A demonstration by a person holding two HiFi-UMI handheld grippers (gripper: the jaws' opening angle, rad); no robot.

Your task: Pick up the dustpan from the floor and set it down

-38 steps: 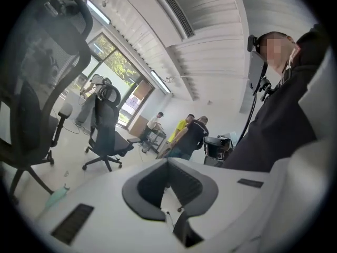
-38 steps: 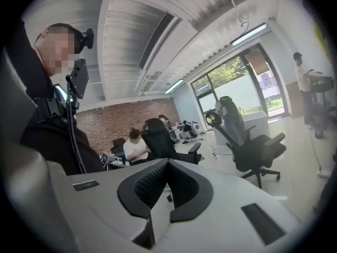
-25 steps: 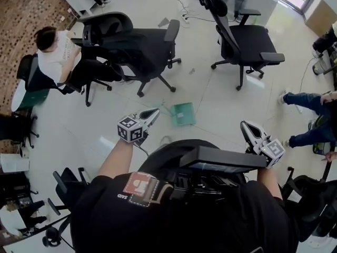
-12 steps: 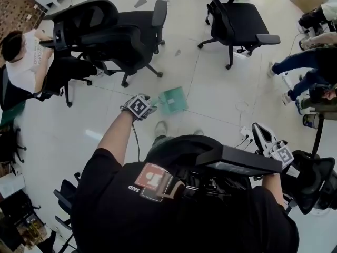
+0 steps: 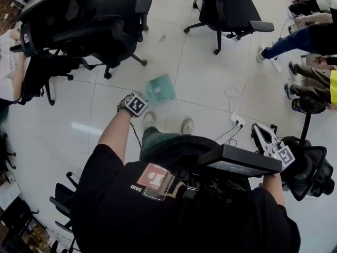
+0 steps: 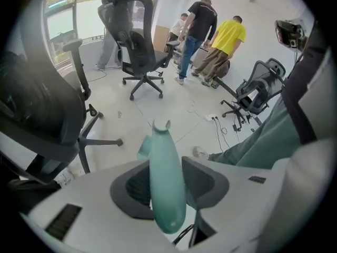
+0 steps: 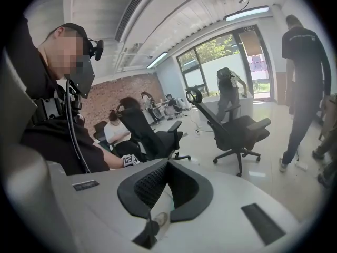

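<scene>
A teal dustpan (image 5: 160, 88) lies flat on the pale tiled floor ahead of my feet. My left gripper (image 5: 145, 99) reaches steeply down to its near edge. In the left gripper view the dustpan's rounded teal handle (image 6: 167, 194) stands between the two dark pads, filling the gap, and the jaws of the left gripper (image 6: 166, 166) are closing on it; the pan (image 6: 144, 147) shows beyond on the floor. My right gripper (image 5: 261, 134) hangs at my right side, far from the dustpan. The right gripper (image 7: 167, 165) has its pads together with nothing between them.
Black office chairs stand left (image 5: 89, 25), far centre (image 5: 226, 7) and close at my right (image 5: 310, 167). A white power strip (image 5: 235, 119) with cables lies right of my shoes (image 5: 187, 125). People's legs (image 5: 295, 41) crowd the right side.
My left arm has stretched out and down from near my body to the dustpan's handle. The right gripper has drifted lower and to the right.
</scene>
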